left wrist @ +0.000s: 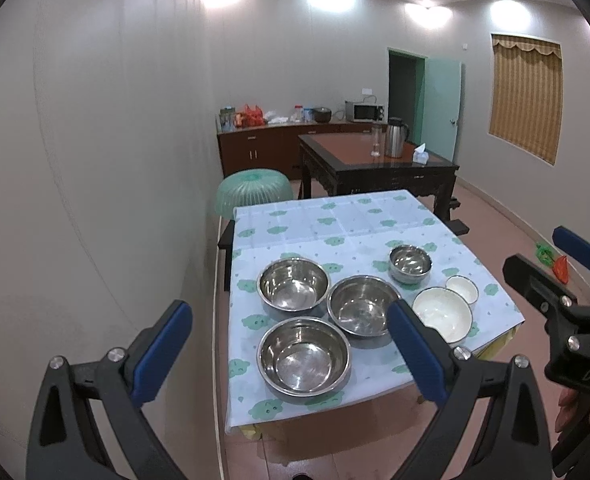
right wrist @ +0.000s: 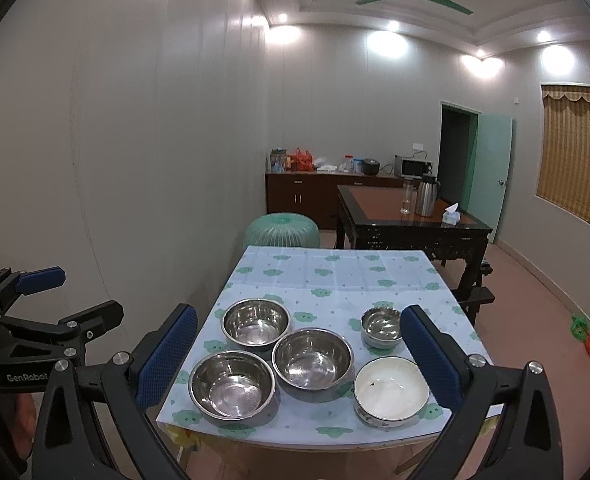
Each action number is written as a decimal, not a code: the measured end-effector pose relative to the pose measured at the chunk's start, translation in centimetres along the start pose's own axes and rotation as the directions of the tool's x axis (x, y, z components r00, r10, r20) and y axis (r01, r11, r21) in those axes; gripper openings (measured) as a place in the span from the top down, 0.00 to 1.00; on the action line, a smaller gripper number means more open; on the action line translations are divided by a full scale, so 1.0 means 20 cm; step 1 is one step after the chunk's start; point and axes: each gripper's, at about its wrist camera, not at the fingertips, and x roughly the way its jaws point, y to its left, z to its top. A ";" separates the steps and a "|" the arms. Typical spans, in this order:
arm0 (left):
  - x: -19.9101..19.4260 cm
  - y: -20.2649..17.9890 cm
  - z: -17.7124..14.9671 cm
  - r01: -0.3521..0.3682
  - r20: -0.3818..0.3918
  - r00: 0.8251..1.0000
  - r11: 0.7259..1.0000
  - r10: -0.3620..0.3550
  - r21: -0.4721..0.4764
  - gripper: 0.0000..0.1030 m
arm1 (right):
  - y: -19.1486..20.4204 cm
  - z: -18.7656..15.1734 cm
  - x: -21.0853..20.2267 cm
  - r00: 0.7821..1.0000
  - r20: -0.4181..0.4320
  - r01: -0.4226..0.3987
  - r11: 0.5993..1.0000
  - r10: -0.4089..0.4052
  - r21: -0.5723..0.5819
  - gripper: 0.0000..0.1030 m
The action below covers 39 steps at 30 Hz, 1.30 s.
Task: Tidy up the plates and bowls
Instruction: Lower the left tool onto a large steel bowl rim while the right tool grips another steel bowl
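Above the near table edge [right wrist: 255,438], left gripper [left wrist: 291,344] and right gripper [right wrist: 299,354] side by side, level, fingers spread, empty.

Table [right wrist: 335,276] layout, right wrist view, clock directions from the middle steel bowl [right wrist: 313,358]: far steel bowl [right wrist: 256,322] at 10 o'clock, near steel bowl [right wrist: 232,384] at 8, small steel bowl [right wrist: 381,327] at 2, large white bowl [right wrist: 391,390] at 4. All apart, on the tablecloth.
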 end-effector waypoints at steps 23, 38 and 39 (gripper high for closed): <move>0.97 0.10 -0.11 0.027 -0.295 0.955 0.999 -0.038 -0.042 0.03 | -0.04 -0.15 0.89 0.958 -0.285 -0.015 1.000 0.015 0.001 0.01; 1.33 0.31 -0.07 -0.032 -0.372 0.928 0.995 -0.004 -0.092 0.03 | 0.02 -0.11 1.44 0.917 -0.394 -0.061 0.998 0.064 0.020 0.01; 1.36 0.32 -0.06 -0.044 -0.377 0.926 0.994 0.003 -0.099 0.03 | 0.02 -0.11 1.47 0.914 -0.399 -0.068 0.997 0.071 0.022 0.01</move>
